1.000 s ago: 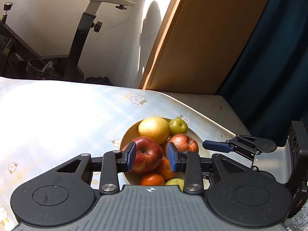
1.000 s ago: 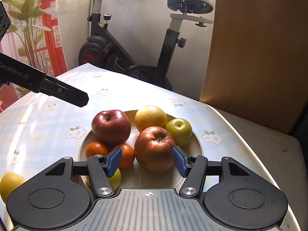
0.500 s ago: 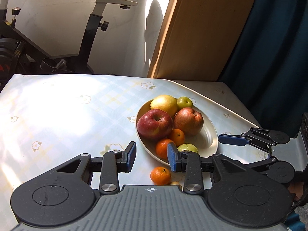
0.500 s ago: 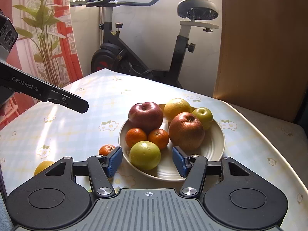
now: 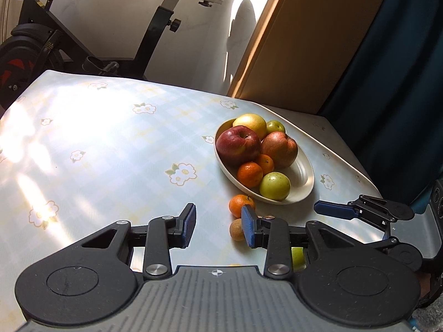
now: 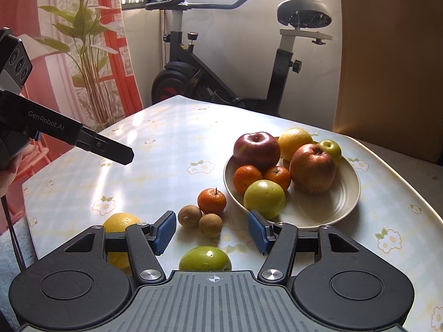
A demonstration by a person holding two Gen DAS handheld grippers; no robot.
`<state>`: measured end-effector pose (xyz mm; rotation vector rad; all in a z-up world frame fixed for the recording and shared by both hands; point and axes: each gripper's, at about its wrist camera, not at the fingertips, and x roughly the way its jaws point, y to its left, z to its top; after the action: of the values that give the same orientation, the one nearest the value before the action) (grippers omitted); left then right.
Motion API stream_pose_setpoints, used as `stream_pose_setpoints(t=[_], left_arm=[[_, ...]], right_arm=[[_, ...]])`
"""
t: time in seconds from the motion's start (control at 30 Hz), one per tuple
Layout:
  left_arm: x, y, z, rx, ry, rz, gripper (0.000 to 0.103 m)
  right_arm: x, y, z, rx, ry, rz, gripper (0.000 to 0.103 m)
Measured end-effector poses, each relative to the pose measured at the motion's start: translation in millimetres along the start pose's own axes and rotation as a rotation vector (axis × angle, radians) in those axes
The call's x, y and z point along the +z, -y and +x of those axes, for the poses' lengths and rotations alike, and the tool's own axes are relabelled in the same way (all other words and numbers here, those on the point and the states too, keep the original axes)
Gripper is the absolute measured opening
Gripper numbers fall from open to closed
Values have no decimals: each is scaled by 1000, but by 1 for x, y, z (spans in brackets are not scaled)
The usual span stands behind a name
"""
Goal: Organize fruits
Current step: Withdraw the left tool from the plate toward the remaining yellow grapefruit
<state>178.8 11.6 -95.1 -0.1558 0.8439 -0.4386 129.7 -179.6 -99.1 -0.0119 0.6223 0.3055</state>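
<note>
On the table (image 6: 166,144): flowery pale checked cloth, sun glare all over the left side, everything else sits on this
Exercise bike (image 6: 221,77): parked behind the far edge of the table, black frame, seat up top right
Plant (image 6: 83,41): leafy thing by the red curtain, off to the left
Plate (image 6: 343,202): cream, shallow, right of centre, piled with fruit
Red apples: one dark red (image 6: 256,149) at the back left of the plate, one more russet (image 6: 312,167) right beside it
Yellow citrus (image 6: 295,141): back of the plate, behind the apples, small green apple (image 6: 329,148) next to it
Front of plate: green apple (image 6: 264,195) near the rim, two mandarins (image 6: 247,175) tucked behind it
Loose fruit on the cloth: mandarin (image 6: 211,200) just left of the plate, two little brown fruits (image 6: 189,215) touching each other in front of it, another green apple (image 6: 205,258) and a lemon (image 6: 120,221) right by the near edge
Right gripper (image 6: 211,231): jaws moderately apart, nothing in them, hanging over the brown fruits
Left gripper (image 5: 218,228): jaws fairly narrow, empty too, bare cloth between the pads
</note>
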Motion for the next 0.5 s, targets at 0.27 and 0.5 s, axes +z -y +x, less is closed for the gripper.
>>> stream_pose_setpoints(t=[0.27,0.5], left_arm=[[-7,-18,-31,48,40,10,38],[-7,-34,-53,86,86,-1,38]], right_arm=[[2,-33,5,11,-5,3,54],[-5,-60,12,14,-20,35,54]])
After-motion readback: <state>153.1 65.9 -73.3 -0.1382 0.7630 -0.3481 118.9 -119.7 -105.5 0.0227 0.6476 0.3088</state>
